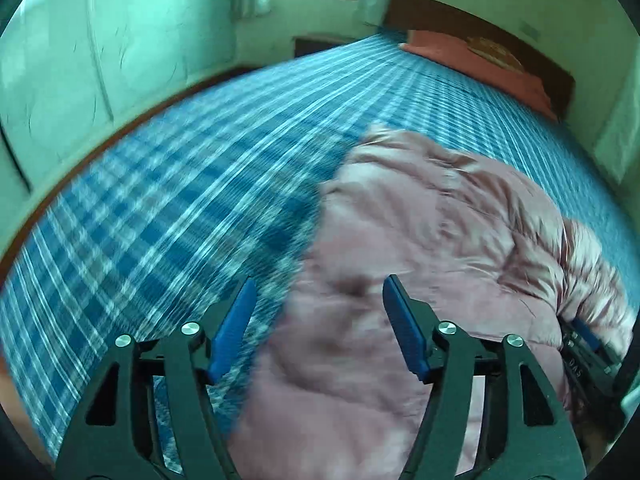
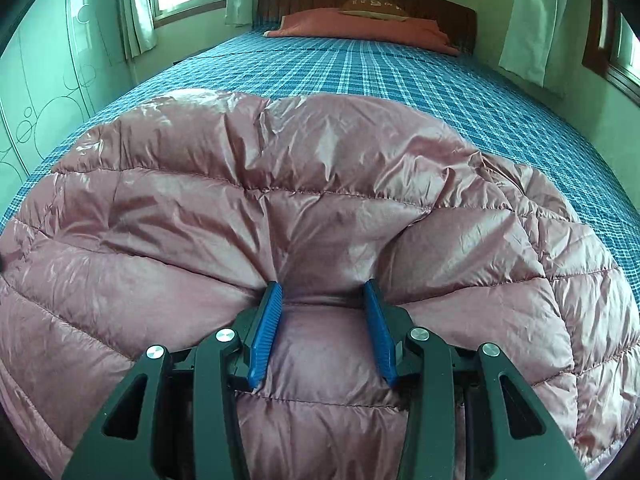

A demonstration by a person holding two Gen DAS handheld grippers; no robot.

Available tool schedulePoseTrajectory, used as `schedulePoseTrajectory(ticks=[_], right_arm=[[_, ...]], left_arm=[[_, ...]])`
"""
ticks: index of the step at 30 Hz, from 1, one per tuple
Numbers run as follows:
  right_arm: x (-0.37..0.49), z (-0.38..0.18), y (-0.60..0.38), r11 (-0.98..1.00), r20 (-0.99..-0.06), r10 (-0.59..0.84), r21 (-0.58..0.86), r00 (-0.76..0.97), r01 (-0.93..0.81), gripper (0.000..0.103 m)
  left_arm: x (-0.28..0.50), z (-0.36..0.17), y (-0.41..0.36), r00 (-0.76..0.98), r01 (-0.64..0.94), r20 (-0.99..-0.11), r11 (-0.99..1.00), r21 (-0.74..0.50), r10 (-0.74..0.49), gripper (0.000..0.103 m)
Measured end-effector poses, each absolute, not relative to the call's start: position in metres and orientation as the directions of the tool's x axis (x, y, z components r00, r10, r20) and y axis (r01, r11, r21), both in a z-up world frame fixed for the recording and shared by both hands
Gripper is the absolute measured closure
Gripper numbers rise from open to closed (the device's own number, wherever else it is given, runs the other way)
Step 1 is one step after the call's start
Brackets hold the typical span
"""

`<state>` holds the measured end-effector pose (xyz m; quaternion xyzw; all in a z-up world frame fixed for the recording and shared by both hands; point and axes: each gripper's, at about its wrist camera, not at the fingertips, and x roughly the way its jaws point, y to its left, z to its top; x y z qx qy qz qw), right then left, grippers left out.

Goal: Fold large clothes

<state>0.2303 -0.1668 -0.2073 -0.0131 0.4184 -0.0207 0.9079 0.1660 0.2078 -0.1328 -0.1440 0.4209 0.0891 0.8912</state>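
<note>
A puffy pink quilted jacket (image 2: 280, 180) lies spread on the bed. My right gripper (image 2: 322, 284) is shut on a thick fold of it, and the padding bulges between the blue pads (image 2: 266, 328). In the blurred left wrist view the jacket (image 1: 440, 220) fills the right half. My left gripper (image 1: 320, 280) hangs open over its left edge, with nothing between its fingers. The left finger is above the sheet and the right finger above the jacket. The right gripper's tip (image 1: 586, 334) shows at the jacket's far right side.
The bed has a blue plaid sheet (image 2: 400, 72) with bare room beyond and left of the jacket. An orange pillow (image 2: 360, 28) lies at the wooden headboard (image 2: 440, 4). A pale wardrobe (image 1: 80, 60) stands along the bed's left side, and curtains (image 2: 528, 20) hang at the right.
</note>
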Motion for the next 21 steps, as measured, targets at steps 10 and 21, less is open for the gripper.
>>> schedulePoseTrajectory(ticks=[10, 21], right_arm=[[0.23, -0.206, -0.166, 0.998, -0.757, -0.055, -0.048, 0.651, 0.028, 0.06], [0.229, -0.207, -0.164, 0.998, -0.755, -0.062, -0.054, 0.653, 0.032, 0.06]], left_arm=[[0.178, -0.179, 0.245, 0.596, -0.21, -0.657, 0.701, -0.682, -0.461, 0.03], [0.211, -0.195, 0.236, 0.566, -0.218, -0.603, 0.603, -0.767, -0.562, 0.041]])
